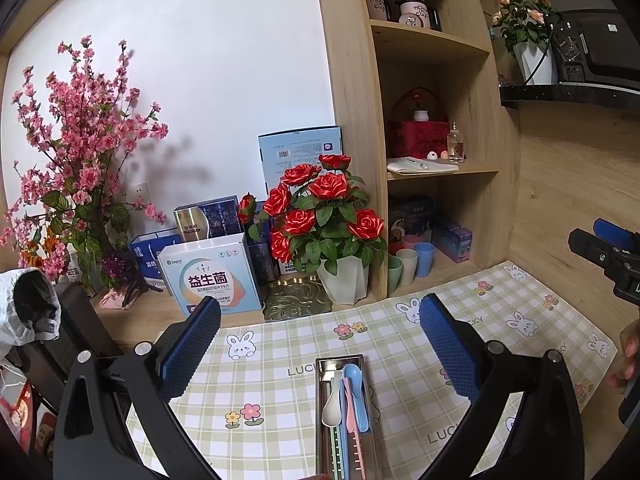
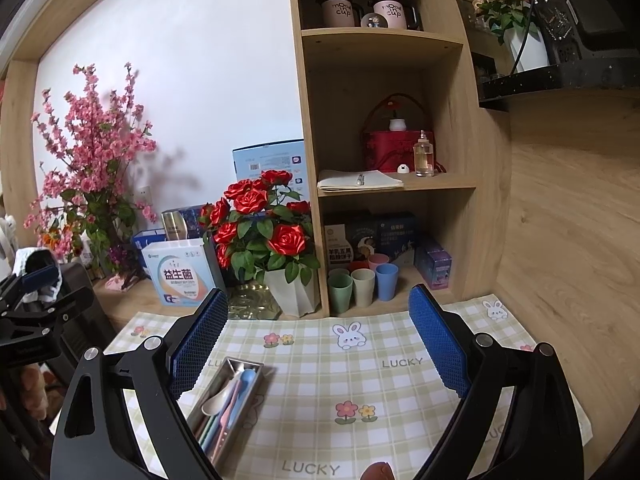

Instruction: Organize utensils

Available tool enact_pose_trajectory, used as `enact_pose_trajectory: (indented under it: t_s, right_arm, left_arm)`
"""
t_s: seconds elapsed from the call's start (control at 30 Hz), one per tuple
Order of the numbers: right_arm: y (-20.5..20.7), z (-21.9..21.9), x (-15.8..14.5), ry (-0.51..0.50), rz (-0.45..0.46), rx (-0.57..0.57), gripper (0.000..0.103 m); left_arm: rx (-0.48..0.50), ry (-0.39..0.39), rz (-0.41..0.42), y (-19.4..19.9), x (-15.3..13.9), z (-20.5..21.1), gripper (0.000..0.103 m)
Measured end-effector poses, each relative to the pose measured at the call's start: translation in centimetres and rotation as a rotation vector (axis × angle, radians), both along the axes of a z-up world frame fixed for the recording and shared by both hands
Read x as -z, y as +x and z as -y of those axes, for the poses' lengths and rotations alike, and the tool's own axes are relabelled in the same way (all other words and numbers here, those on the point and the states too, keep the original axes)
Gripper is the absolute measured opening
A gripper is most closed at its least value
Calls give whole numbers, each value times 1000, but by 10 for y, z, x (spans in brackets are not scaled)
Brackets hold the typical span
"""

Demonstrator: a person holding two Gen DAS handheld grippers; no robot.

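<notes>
Blue-padded fingers (image 1: 190, 344) of the left tool (image 1: 320, 346) filled the bottom of the left wrist view, spread wide with nothing between them. Between and below them lay the metal tray (image 1: 322, 400), long and narrow, on the checked mat (image 1: 280, 344) that covered the counter (image 1: 156, 312). Inside it sat a white spoon (image 1: 332, 410), a blue spoon (image 1: 356, 394) and a pink handle (image 1: 354, 416), packed side by side, with green sticks beside them that I could not identify. That crowding looked like the main risk: a wide tool brought down on one utensil would likely catch its neighbour, or pinch the thin tray wall and drag the whole tray across the smooth mat. At the right edge the other tool (image 1: 600, 244) hung above the counter, with a person's fingertips below it.

From the right wrist view, the right tool (image 2: 320, 332) was likewise spread apart and held nothing. The tray (image 2: 218, 388) lay to its lower left, partly hidden behind the left finger (image 2: 198, 344), so a reach from there would be a slanted one and might tip the light tray or flick a spoon (image 2: 218, 400) out. Close behind the mat stood the potted roses (image 2: 292, 292) and a row of plastic cups (image 2: 362, 286) on the bottom shelf (image 2: 416, 280); a careless swing forward could knock either over. Where the utensils were meant to go was not evident in either view.
</notes>
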State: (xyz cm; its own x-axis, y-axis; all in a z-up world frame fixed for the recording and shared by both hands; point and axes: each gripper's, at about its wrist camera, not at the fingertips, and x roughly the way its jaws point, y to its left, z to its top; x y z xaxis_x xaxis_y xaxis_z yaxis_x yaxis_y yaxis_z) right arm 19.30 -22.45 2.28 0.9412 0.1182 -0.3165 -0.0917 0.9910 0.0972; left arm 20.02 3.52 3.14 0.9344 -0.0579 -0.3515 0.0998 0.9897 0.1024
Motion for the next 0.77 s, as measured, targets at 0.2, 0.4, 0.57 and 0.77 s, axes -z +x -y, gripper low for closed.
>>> enact_pose_trajectory:
  t_s: [0.2,0.4,0.57,0.77]
  right_arm:
    - [0,1,0,1,-2,1,88]
    - [-1,2,0,-1,1,1,88]
    - [-1,2,-1,0,-1,3,88]
    - [-2,2,-1,-3,0,2,88]
  left_arm:
    - [0,-1,4,-2,-1,0,97]
    - [3,-22,12,-5,-3,-2,97]
    - [-8,-19,11,-6,-3,-3,97]
    - [-24,-20,6,-7,-2,-3,97]
